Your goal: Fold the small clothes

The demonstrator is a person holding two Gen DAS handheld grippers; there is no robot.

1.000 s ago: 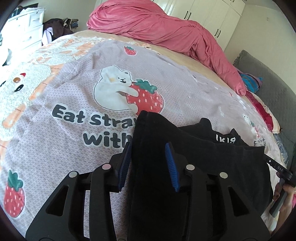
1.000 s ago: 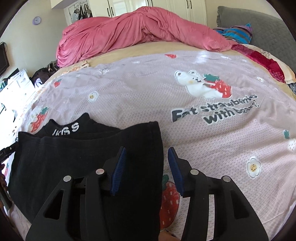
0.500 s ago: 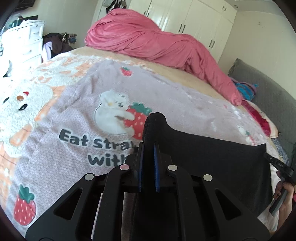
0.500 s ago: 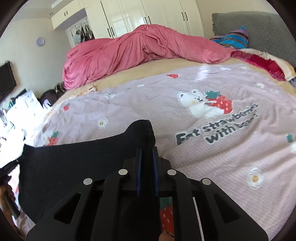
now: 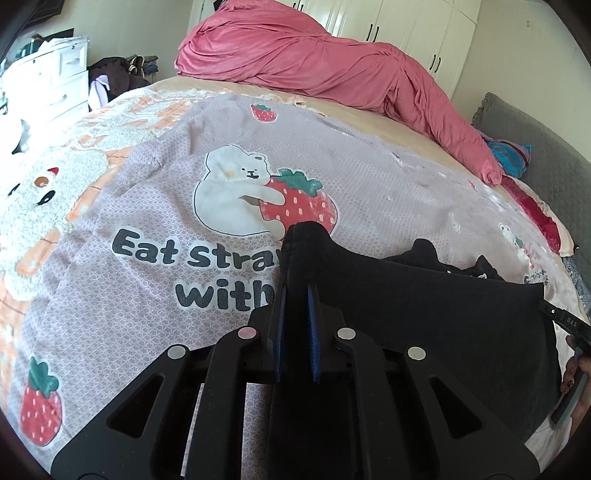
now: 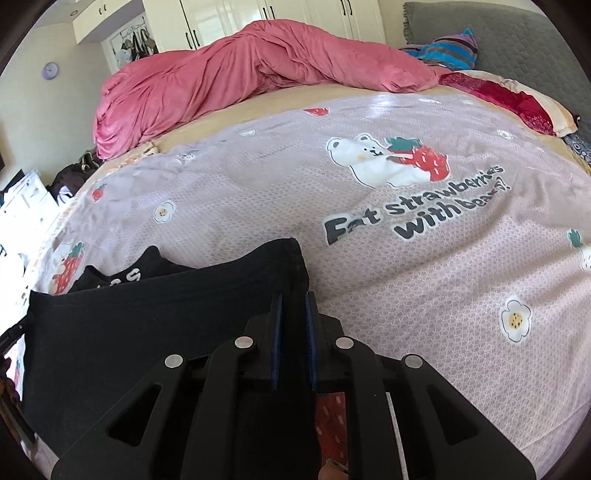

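Observation:
A small black garment [image 5: 424, 314] lies on the bedspread, stretched between my two grippers. My left gripper [image 5: 295, 291] is shut on its left corner, which sticks out past the blue pads. My right gripper [image 6: 293, 301] is shut on the right corner of the same garment [image 6: 155, 314]. A lower black layer with white lettering [image 6: 129, 275] shows beyond the held edge. The other gripper's handle [image 5: 565, 321] shows at the far right of the left wrist view.
The bed is covered by a lilac bedspread [image 5: 155, 206] with a bear-and-strawberry print [image 6: 388, 162]. A pink duvet [image 5: 332, 62] is heaped at the far side. A grey sofa [image 6: 498, 26] and pillows [image 6: 517, 107] lie to the right, a white dresser [image 5: 62, 81] to the left.
Both grippers closed on the garment's two corners and lifted the edge. Since half a second ago the held edge has come lower and the layer with lettering shows again.

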